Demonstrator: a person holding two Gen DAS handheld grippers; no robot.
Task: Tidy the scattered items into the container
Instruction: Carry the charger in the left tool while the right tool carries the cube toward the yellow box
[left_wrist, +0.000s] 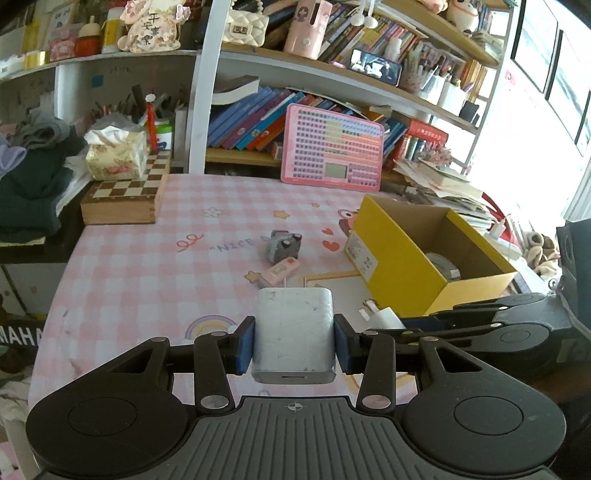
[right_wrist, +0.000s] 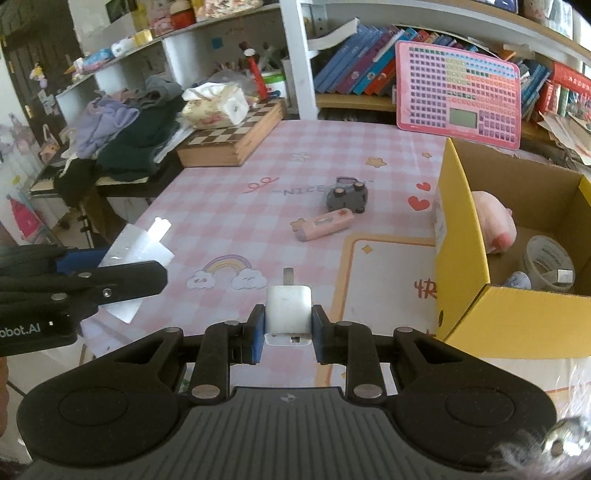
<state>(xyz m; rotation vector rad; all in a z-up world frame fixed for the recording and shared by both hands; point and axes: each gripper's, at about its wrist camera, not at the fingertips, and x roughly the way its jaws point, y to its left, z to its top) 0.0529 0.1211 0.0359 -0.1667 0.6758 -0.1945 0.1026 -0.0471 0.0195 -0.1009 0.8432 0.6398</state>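
Both hands loaded. Left gripper (left_wrist: 294, 334): fingers pinch the large white charger (left_wrist: 294, 332) across its short sides, prongs pointing forward, long axis along the fingers. Right gripper (right_wrist: 288, 325): fingers pinch the small white plug (right_wrist: 289, 312) the same way, single visible prong forward.

Key relation: the yellow box (right_wrist: 461, 236), open top, lies at about 2 o'clock from the right fingers and about 1 o'clock from the left fingers, past the right gripper. Judged: the right hand is nearer the box; the left must pass over or behind it, so the right should drop first.

Count, items left on the desk (right_wrist: 229, 177): one grey toy car (right_wrist: 345, 195) on its side, one pink tube (right_wrist: 325, 223) just beside it at 6 o'clock, long axis slanted. Both sit at 12 o'clock from either gripper.

In the box: one pink plush (right_wrist: 493, 230), one tape roll (right_wrist: 548, 262), one small bluish thing, unclear.

In hand: two chargers.
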